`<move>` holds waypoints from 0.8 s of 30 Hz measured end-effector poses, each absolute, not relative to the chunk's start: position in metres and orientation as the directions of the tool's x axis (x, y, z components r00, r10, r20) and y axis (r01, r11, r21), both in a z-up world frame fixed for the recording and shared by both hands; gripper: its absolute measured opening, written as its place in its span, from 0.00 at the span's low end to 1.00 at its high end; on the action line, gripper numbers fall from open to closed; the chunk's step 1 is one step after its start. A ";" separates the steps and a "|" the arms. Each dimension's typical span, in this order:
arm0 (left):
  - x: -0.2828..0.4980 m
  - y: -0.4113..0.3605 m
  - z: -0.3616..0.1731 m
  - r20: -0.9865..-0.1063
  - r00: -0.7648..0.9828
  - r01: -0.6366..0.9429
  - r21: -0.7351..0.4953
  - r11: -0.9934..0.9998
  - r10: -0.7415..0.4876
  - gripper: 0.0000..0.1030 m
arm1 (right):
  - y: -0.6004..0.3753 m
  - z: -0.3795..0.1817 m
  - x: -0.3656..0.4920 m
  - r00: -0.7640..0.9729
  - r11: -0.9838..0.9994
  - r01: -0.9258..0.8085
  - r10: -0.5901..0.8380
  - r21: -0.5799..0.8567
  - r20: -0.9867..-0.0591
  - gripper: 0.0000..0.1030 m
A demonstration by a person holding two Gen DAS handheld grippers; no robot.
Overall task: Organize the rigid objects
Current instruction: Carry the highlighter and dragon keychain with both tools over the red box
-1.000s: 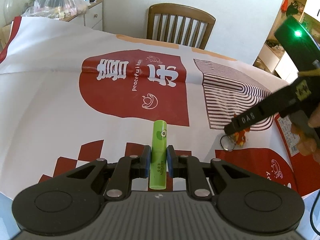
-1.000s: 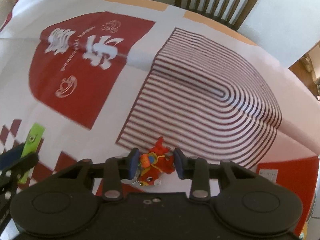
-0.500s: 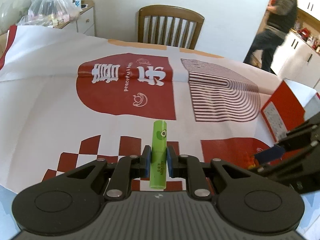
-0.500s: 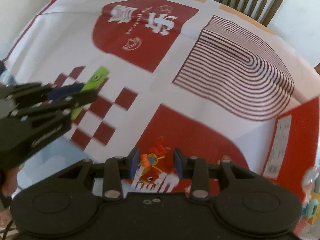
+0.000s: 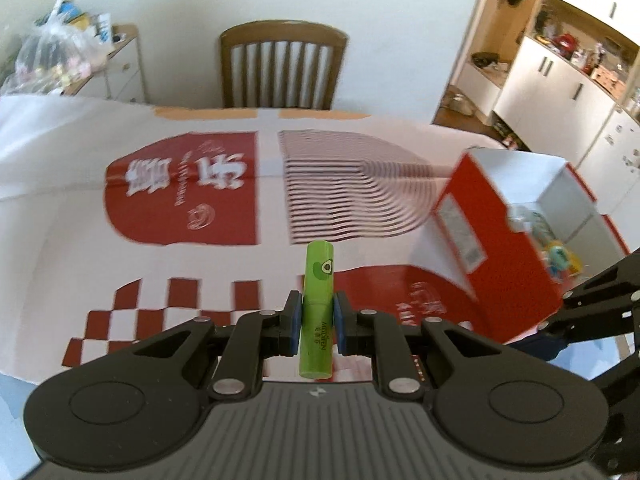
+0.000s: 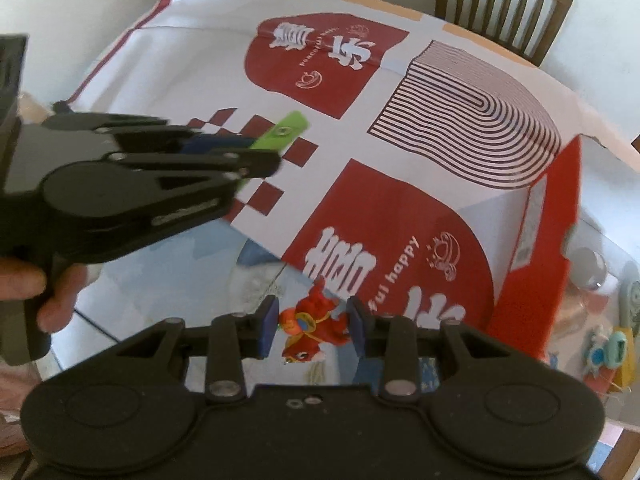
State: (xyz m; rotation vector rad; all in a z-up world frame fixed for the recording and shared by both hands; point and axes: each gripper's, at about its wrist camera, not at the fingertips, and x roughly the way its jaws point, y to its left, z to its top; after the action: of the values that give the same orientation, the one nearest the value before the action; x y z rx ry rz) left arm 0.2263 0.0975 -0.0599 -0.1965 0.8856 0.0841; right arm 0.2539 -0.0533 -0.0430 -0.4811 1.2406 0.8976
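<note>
My left gripper (image 5: 316, 322) is shut on a green lip balm tube (image 5: 318, 308) and holds it upright above the near edge of the red and white printed sheet (image 5: 200, 256). It shows from the side in the right wrist view (image 6: 260, 148), with the tube (image 6: 284, 132) sticking out. My right gripper (image 6: 314, 326) is shut on a small red toy figure (image 6: 312, 326), held above the table's near edge. A red and white box (image 5: 500, 240) stands open at the right and holds small toys (image 5: 558, 256).
A wooden chair (image 5: 280, 68) stands behind the table. A cabinet with a plastic bag (image 5: 52, 60) is at the far left. Kitchen cupboards (image 5: 560, 80) are at the far right. Small toys (image 6: 608, 352) lie inside the box (image 6: 536, 264).
Both grippers have lifted and drawn back towards the table's near edge with their objects. The left view has turned right, so the red box is now in sight.
</note>
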 end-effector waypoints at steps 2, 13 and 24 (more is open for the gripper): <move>0.229 0.082 -0.050 -0.768 0.640 -0.130 -0.134 0.982 -0.020 0.16 | -0.065 -0.034 0.253 0.063 0.581 -0.800 0.332 0.151 -0.941 0.34; 0.261 -0.006 -0.009 -0.729 0.682 -0.038 -0.115 0.993 -0.058 0.16 | -0.143 0.007 0.277 0.134 0.595 -0.795 0.362 0.118 -0.923 0.34; 0.306 -0.094 -0.002 -0.729 0.682 0.014 -0.081 0.997 -0.069 0.16 | -0.232 0.029 0.337 0.257 0.679 -0.729 0.382 0.081 -0.888 0.34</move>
State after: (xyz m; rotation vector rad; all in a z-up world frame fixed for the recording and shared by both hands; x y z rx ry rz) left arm 0.3059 -0.0941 -0.0017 -0.0705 0.8198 -0.0463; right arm 0.3372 -0.2322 0.0292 -0.3827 1.0662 0.7784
